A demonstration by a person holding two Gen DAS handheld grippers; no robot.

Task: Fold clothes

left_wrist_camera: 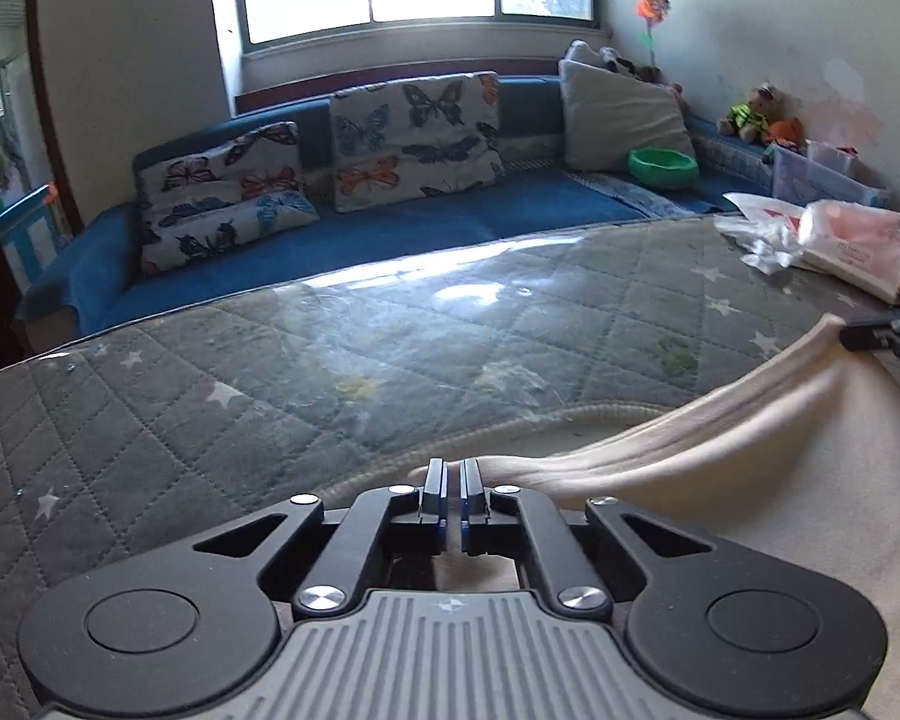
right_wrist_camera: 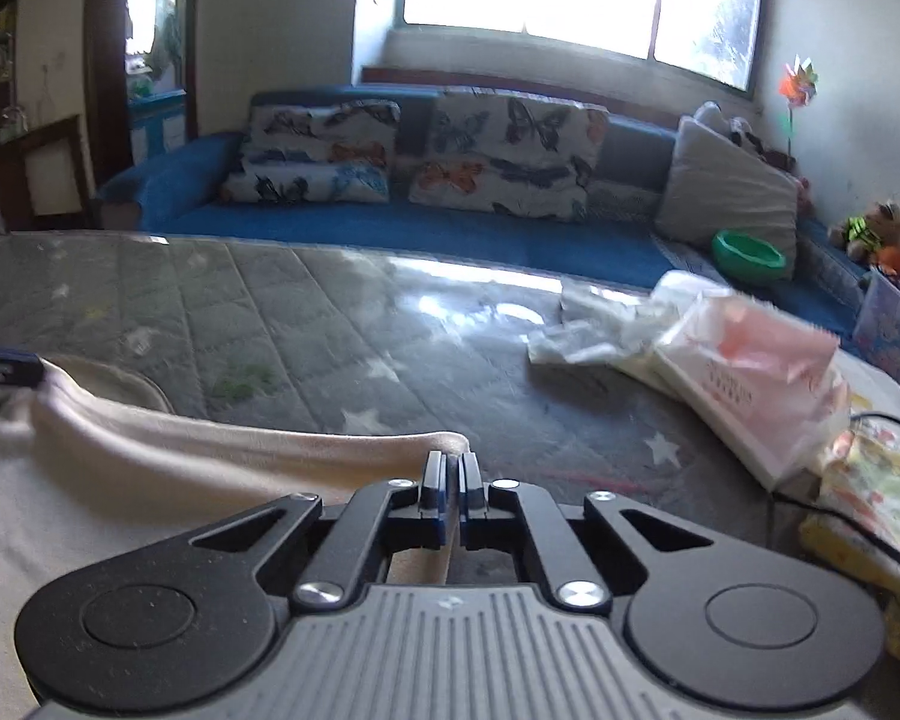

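A cream-coloured garment (left_wrist_camera: 720, 450) is lifted above the grey quilted table (left_wrist_camera: 270, 372), its edge stretched between both grippers. My left gripper (left_wrist_camera: 453, 468) is shut on the garment's left corner. My right gripper (right_wrist_camera: 451, 459) is shut on the garment (right_wrist_camera: 180, 456) at its right corner. The right gripper (left_wrist_camera: 870, 333) also shows at the right edge of the left wrist view, pinching the cloth. The left gripper (right_wrist_camera: 0, 363) shows at the left edge of the right wrist view. A rounded hem of the garment (left_wrist_camera: 510, 426) still lies on the table.
Plastic bags and a pink packet (right_wrist_camera: 744, 360) lie at the table's right, with a floral folded cloth (right_wrist_camera: 870, 498) near them. Behind the table stands a blue sofa (left_wrist_camera: 420, 222) with butterfly cushions and a green bowl (left_wrist_camera: 663, 167).
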